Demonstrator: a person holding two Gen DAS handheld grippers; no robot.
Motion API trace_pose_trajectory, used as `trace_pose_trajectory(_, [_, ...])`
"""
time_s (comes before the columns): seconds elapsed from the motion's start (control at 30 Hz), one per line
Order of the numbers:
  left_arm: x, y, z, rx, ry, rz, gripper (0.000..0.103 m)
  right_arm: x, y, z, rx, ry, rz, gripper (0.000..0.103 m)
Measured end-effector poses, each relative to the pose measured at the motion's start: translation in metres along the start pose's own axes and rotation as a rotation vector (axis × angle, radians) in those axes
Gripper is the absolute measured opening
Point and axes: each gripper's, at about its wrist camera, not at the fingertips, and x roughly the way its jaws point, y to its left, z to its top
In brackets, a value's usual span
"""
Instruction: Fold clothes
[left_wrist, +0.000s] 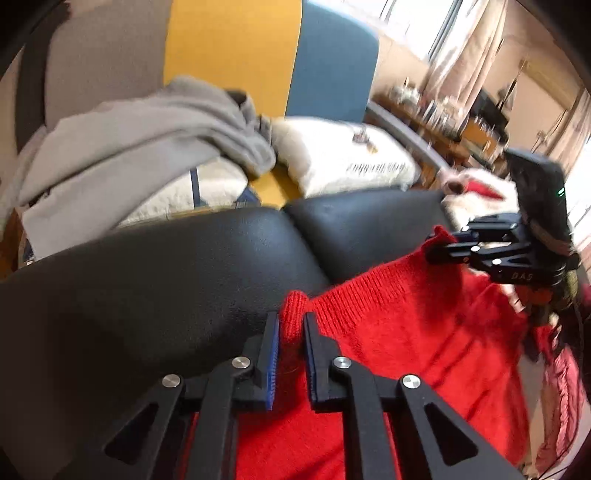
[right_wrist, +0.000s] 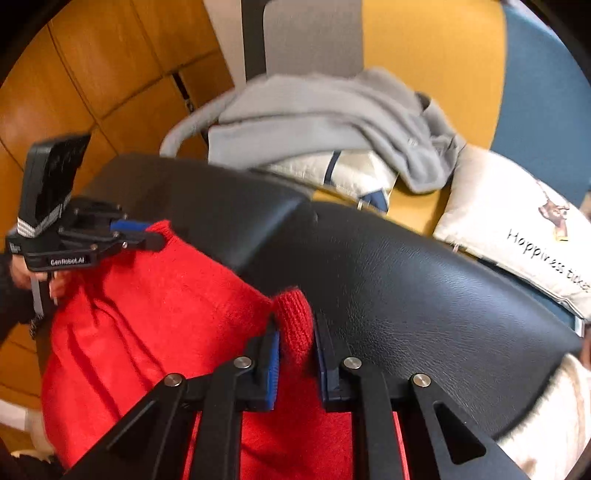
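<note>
Left gripper (left_wrist: 291, 334) pinches one ribbed corner of the red knit sweater (left_wrist: 406, 350); the right gripper (right_wrist: 295, 339) clamps the other corner (both bunched between blue pads). Its body drapes over the black leather cushion (right_wrist: 406, 277), near a grey hoodie (right_wrist: 332, 110).

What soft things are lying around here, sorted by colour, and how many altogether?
Red: 1, the red sweater, pinched by the left gripper and the right gripper
Grey: 1, the grey hoodie
White: 2, the printed cushion and the cream pillow
Total: 4
</note>
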Motion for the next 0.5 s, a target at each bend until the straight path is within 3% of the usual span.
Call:
trace_pose_trajectory(0.1, [-0.028, -0.019, -0.02, 0.029, -0.057, 0.008, 0.011, -0.025, 0.012, -0.013, 0.007, -0.066, 0.002, 0.016])
trace_pose_trajectory(0.23, [-0.04, -0.039, -0.061, 0.039, -0.061, 0.033, 0.011, -0.046, 0.036, -0.053, 0.023, -0.116, 0.006, 0.016])
trace_pose_trajectory(0.4, [-0.039, -0.046, -0.092, 0.002, -0.054, 0.053, 0.014, -0.045, 0.052, -0.096, 0.066, -0.13, 0.01, 0.021])
trace_pose_trajectory(0.5, [-0.053, -0.046, -0.105, -0.051, -0.076, 0.019, 0.017, -0.047, 0.053, -0.113, 0.12, -0.137, 0.037, 0.025])
